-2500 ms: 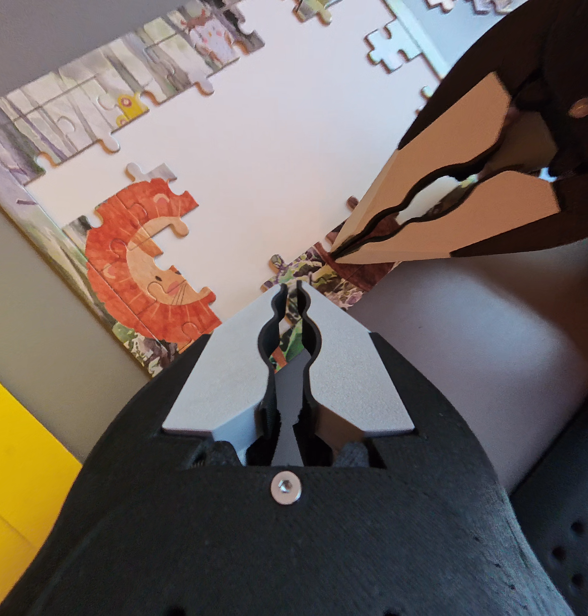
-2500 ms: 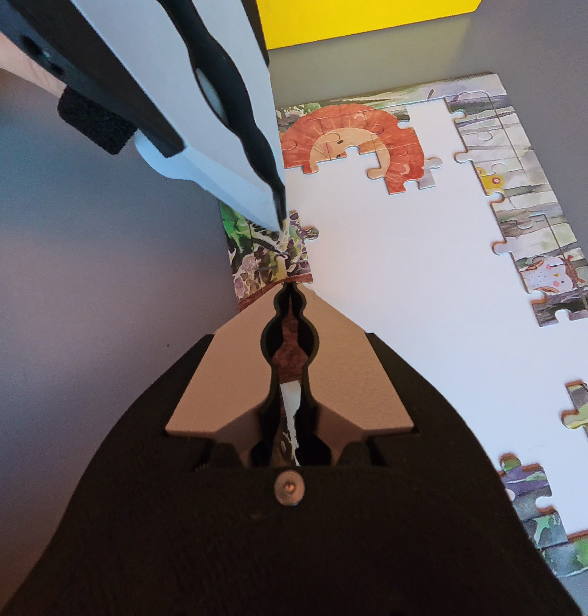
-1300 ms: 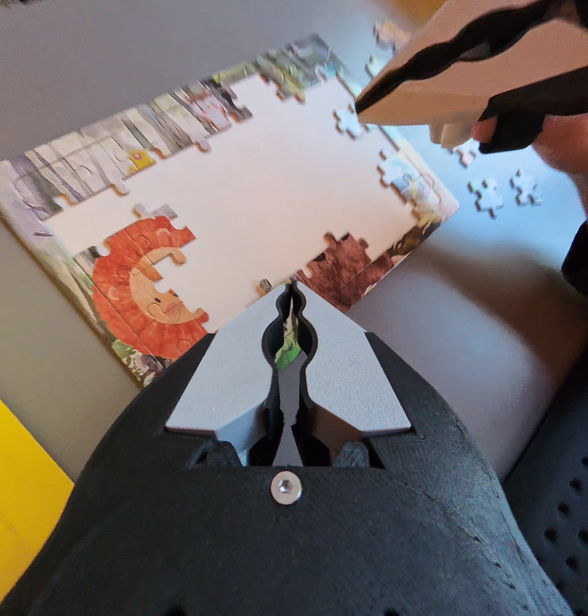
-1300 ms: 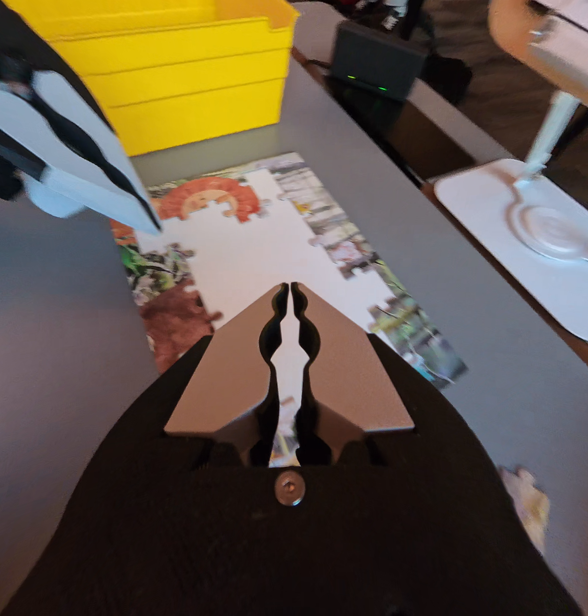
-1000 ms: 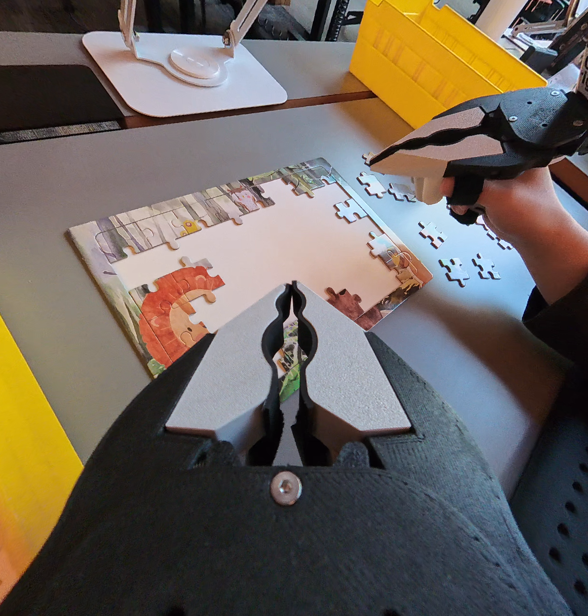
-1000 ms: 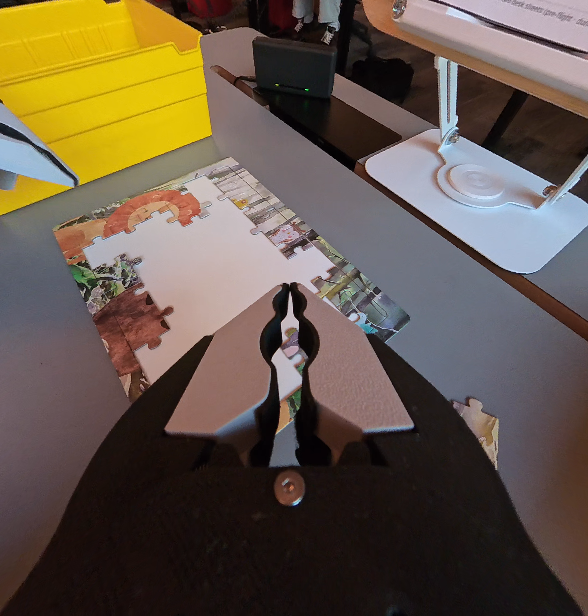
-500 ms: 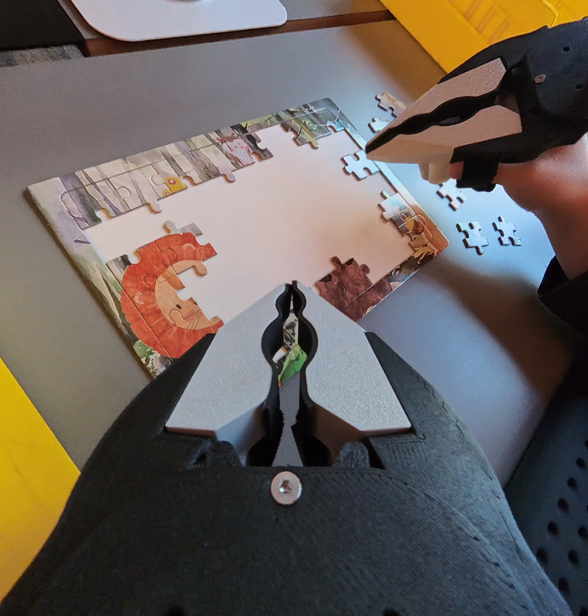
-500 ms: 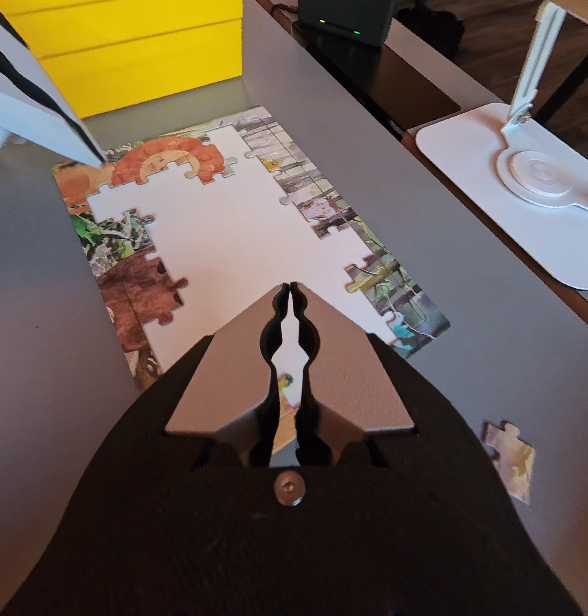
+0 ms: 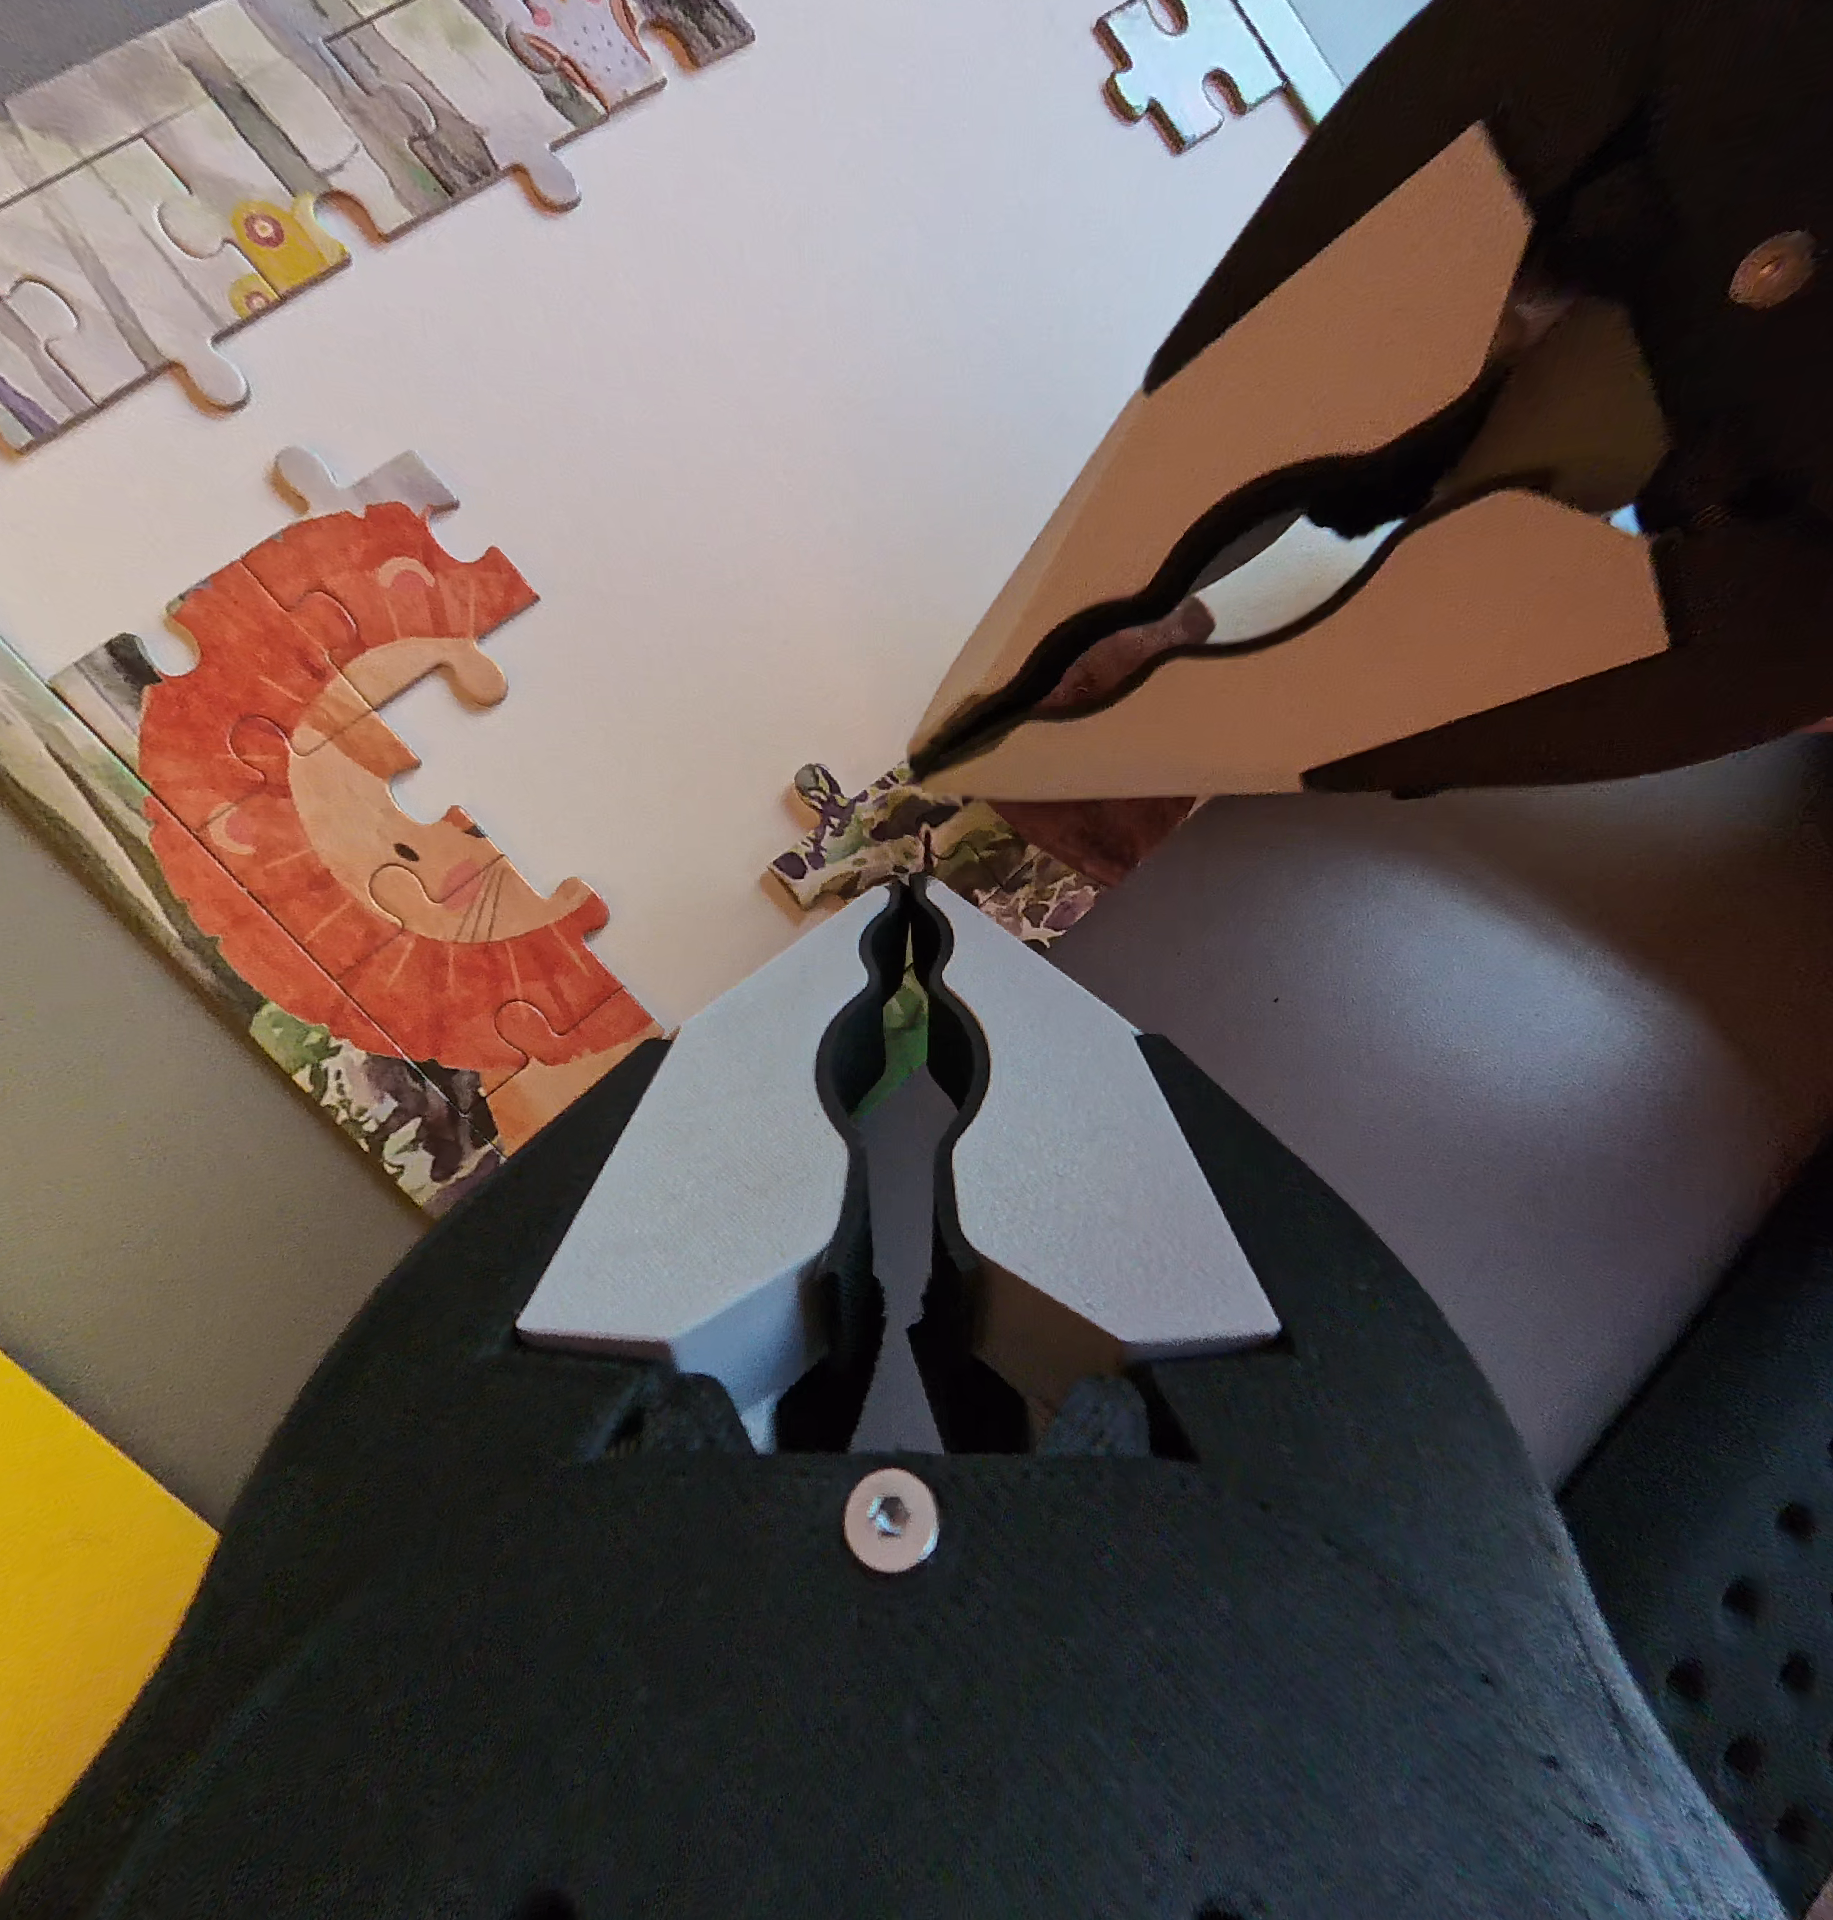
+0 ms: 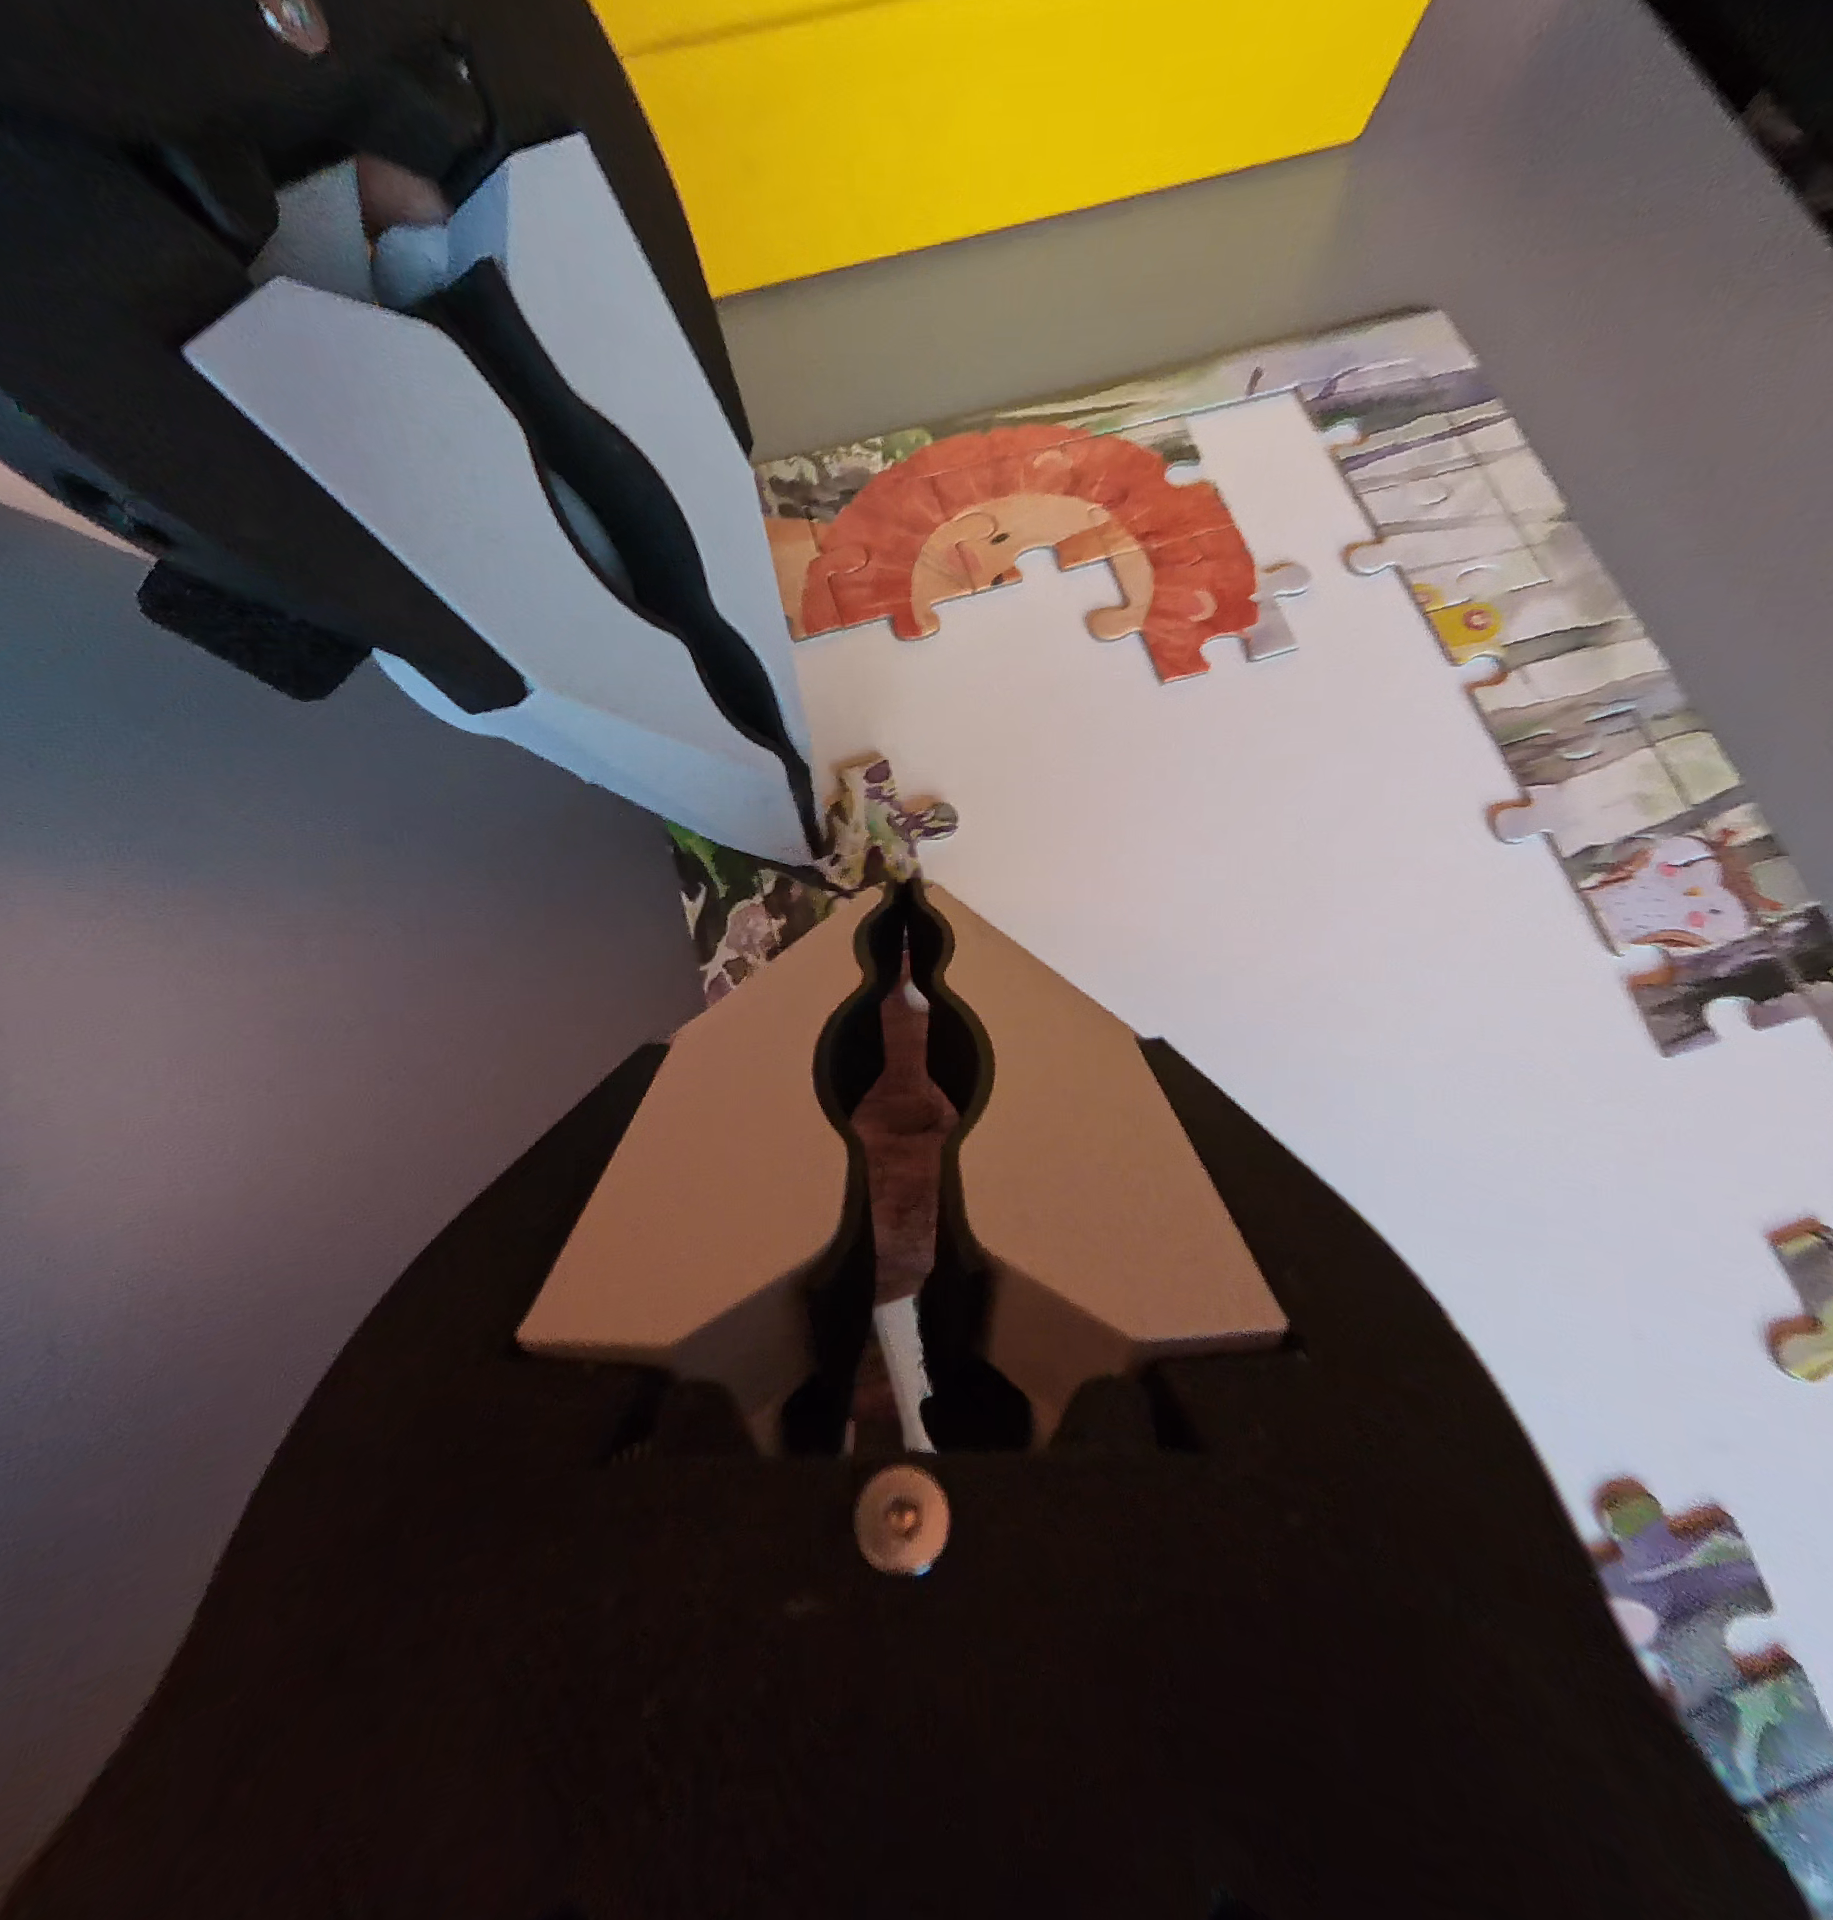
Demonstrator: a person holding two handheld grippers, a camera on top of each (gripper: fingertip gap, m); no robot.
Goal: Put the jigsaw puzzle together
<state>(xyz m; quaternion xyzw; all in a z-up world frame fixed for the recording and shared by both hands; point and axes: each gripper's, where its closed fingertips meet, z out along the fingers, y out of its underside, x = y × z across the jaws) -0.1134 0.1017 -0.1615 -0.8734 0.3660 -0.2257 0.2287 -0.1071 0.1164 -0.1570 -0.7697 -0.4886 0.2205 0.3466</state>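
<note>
Both claws, left claw [image 9: 917, 883] and right claw [image 10: 904, 888], are pressed together at frame centre over the purple-green piece [image 9: 850, 836] on the puzzle's [image 9: 746, 468] near edge, open white board beyond.

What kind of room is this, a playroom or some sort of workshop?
Probably a workroom rather than a playroom, though little shows: a plain grey table, a yellow bin behind a half-built jigsaw puzzle, and two hand-held grippers, left and right, meeting at one piece.
</note>
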